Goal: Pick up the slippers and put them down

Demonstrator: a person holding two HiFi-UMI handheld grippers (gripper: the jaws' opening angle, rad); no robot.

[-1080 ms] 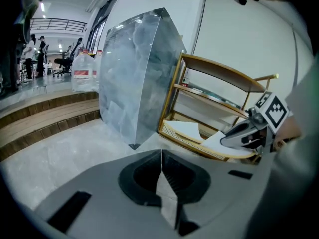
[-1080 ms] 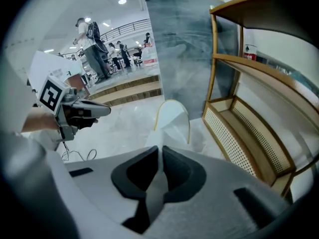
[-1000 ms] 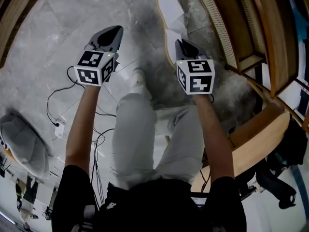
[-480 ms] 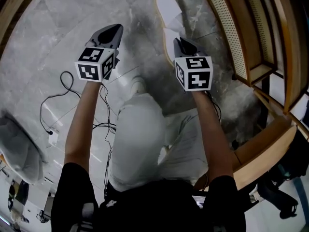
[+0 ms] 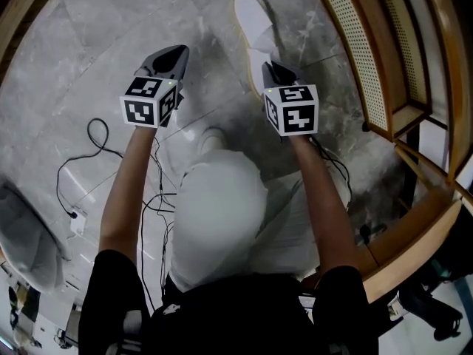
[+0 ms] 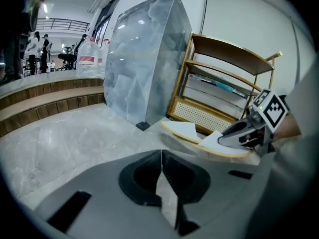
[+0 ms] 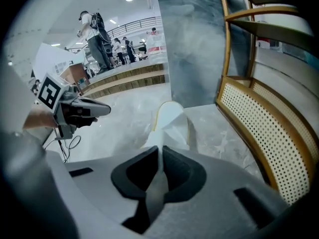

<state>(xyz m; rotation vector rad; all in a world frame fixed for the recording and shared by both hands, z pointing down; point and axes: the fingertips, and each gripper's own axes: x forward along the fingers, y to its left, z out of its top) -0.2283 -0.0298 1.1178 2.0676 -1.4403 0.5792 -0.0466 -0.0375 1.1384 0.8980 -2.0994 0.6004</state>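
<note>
While my right claw point(image 5: 276, 71) pinches the white slipper point(image 5: 253, 17) by its near end, at the upper middle of the frame, I should lay its sole flat on the floor point(image 5: 89, 58) before letting go. My left claw point(image 5: 170, 56) is closed on nothing. The wooden shelf point(image 5: 373, 65) at right shows no slipper.

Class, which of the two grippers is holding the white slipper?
The right gripper, clamped on the white, tan-edged slipper; the left gripper is shut empty.
</note>
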